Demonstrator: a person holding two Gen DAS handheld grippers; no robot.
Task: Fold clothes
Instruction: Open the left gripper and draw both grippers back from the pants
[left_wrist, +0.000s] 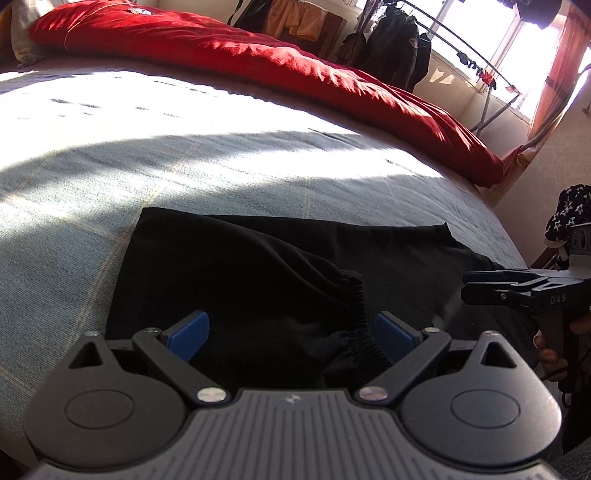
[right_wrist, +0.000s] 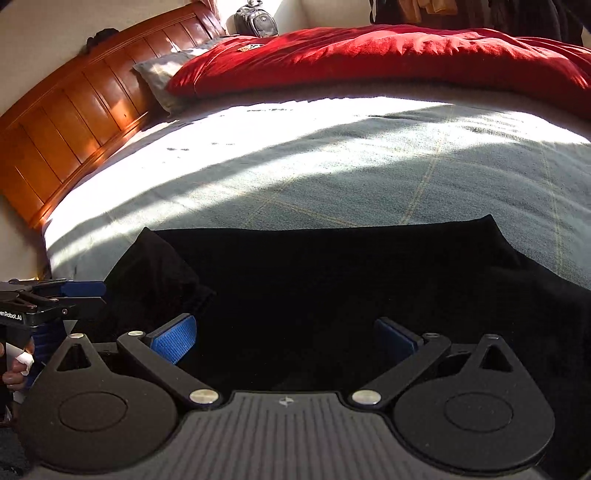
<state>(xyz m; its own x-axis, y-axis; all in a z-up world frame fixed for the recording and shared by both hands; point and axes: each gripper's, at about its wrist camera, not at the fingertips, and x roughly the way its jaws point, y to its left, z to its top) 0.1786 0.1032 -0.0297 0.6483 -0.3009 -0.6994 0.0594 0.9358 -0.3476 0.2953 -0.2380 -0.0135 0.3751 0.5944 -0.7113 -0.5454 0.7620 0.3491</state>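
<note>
Garment: we judge the black shorts (left_wrist: 258, 266) soft, light, limp on the bed (left_wrist: 221, 155).
Hold: the elastic waistband (left_wrist: 356, 325).
Fingers: left gripper (left_wrist: 291, 330) and right gripper (right_wrist: 286, 338) both spread apart, empty.

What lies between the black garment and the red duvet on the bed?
Only bare grey bedspread, partly sunlit, between the garment and the duvet; both views show it.

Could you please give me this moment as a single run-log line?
task: fold clothes | black garment flat on bed | left gripper open over elastic waistband | right gripper open, holding nothing
</note>
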